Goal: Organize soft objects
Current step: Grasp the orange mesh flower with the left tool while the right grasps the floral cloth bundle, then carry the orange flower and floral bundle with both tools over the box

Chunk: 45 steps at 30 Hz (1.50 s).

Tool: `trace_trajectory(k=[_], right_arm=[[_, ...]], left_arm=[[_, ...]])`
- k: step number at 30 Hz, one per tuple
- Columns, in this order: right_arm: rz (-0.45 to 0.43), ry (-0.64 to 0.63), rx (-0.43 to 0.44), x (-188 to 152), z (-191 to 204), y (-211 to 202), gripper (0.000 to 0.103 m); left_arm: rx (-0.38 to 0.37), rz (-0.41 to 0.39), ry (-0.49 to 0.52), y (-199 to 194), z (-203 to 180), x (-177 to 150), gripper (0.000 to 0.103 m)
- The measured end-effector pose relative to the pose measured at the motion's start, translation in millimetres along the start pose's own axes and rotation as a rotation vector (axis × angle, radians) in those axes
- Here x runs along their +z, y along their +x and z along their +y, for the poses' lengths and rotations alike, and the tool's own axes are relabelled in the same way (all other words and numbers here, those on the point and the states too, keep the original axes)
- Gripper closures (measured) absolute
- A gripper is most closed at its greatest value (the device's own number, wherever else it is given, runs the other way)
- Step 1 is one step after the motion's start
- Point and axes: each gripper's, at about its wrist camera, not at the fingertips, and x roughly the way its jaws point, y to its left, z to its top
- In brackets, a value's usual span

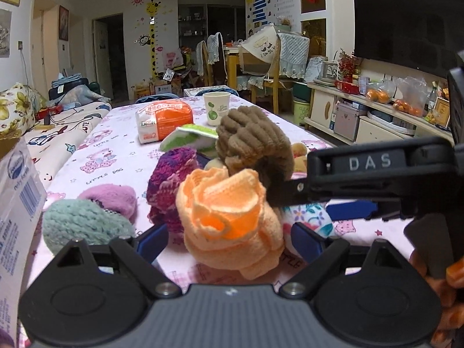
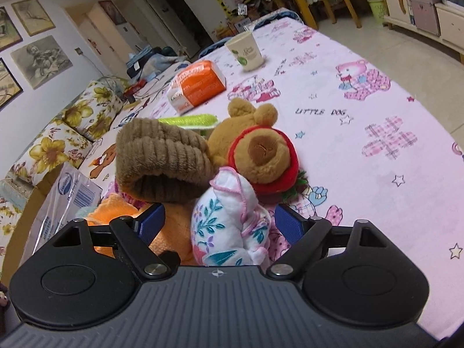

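— Sorting soft toys (image 2: pixel 203 174) yet? Where?
— Heaped mid-table (image 2: pixel 377 92), nothing sorted. Left gripper (image 1: pixel 229 239) spread around orange cloth (image 1: pixel 229 217); right gripper (image 2: pixel 219 220) spread around floral pouch (image 2: pixel 229 223), not pinching.

"DAS" on the right tool (image 1: pixel 369 162); "LITTLE DOG" on the pink tablecloth (image 2: pixel 320 112)
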Motion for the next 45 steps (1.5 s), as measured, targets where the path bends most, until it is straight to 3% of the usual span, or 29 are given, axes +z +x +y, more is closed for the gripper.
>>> trace_trajectory(k=[3,7,18,22,25,34,45], right_arm=[[0.005,0.015,0.007,-1,-4,-1,0.003],[-0.001,0.004,-0.001,-1,-5,-5,0.014],[0.021,0.027,-0.002,-3,-8,1,0.018],[0.032,0.024,0.009,-5,-7,0,0.019],[0.042,0.01,0.014,-6,-3,0,0.026],[0.024,-0.051,-0.039,-9,10,-5,0.028],[0.02,-0.01,-0.011,-9,17,-12,0.028]], left_arm=[[-0.006,0.003,-0.002,6,-2,2,0.016],[-0.018,0.017,-0.027,13,0,4,0.022],[-0.035,0.028,-0.066,16,8,7,0.036],[-0.04,0.031,-0.065,11,12,8,0.037],[-0.041,0.03,-0.072,5,15,8,0.037],[-0.085,-0.005,-0.097,-13,30,12,0.037],[-0.101,-0.06,-0.142,-36,49,15,0.037]])
